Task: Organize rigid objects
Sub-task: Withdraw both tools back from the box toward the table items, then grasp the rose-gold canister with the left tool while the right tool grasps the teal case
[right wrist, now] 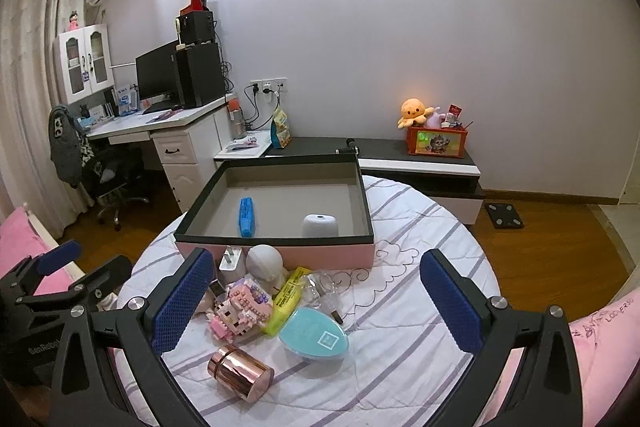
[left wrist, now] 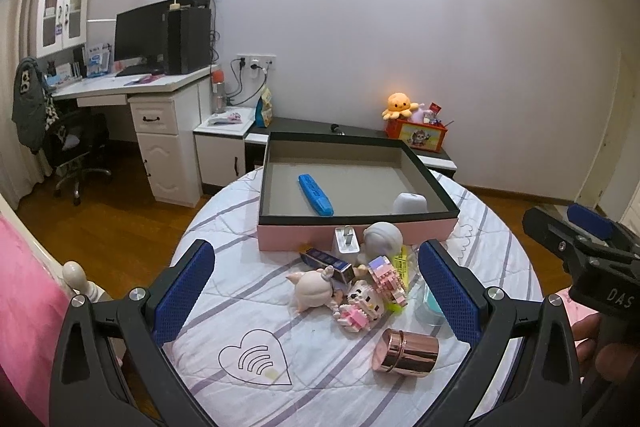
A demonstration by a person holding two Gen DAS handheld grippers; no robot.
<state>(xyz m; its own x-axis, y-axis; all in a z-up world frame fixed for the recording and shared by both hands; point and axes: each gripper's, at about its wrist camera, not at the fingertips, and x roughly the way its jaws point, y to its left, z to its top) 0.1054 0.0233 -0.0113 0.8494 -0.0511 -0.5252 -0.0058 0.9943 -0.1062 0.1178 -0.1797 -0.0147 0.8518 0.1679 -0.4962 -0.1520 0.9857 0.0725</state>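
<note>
- Grippers both spread wide and empty: left gripper point(left wrist: 316, 301), right gripper point(right wrist: 318, 301), each above the striped tabletop point(right wrist: 420, 307).
- Toys heaped between the fingers: rose-gold tin point(right wrist: 241, 372), teal case point(right wrist: 314, 338), pink brick figure point(left wrist: 362, 303).
- Box point(left wrist: 356, 233) just behind the heap holds a blue marker point(left wrist: 316, 194) and a white pod point(left wrist: 410, 203).

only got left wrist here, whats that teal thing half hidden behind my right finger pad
Observer: A teal oval case with a small white square label on top.
Operator: anything touching it
Observer: The yellow pack appears to rest against its left end; a clear plastic piece sits just behind it.
Operator: right gripper holding anything
Observer: No, the right gripper is open and empty, above the pile.
</note>
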